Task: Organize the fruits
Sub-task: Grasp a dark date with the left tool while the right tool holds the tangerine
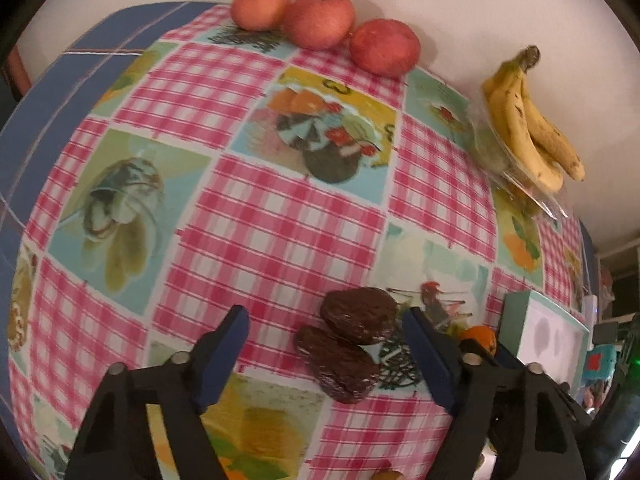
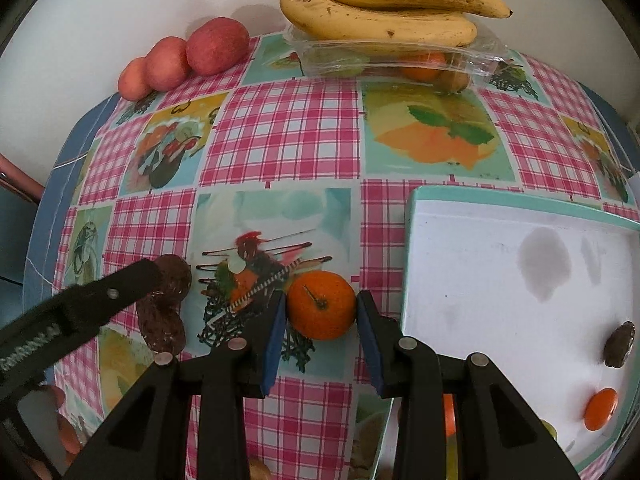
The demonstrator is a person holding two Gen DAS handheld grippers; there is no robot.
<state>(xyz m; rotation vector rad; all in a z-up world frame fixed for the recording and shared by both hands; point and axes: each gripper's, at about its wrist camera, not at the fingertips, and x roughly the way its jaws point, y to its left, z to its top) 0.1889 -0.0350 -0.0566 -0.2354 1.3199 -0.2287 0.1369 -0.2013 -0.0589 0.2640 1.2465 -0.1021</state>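
Observation:
An orange [image 2: 320, 305] lies on the checked tablecloth, and my right gripper [image 2: 321, 300] is shut on it, its blue pads [image 2: 276, 336] touching both sides. In the left wrist view the same orange [image 1: 480, 338] peeks from behind my finger. My left gripper [image 1: 326, 314] is open, its jaws spread wide around two dark brown avocados [image 1: 360, 316] [image 1: 338, 364] that lie touching each other. The right wrist view shows the avocados [image 2: 172, 280] with the left gripper's finger [image 2: 116, 290] across them.
Three red apples [image 1: 320, 20] [image 2: 218, 46] line the wall. Bananas [image 2: 380, 12] [image 1: 532, 128] rest on a clear plastic box [image 2: 484, 54] holding more fruit. A white teal-rimmed tray [image 2: 520, 200] [image 1: 548, 332] sits at the right with a brown piece [image 2: 620, 344] and an orange piece [image 2: 600, 408].

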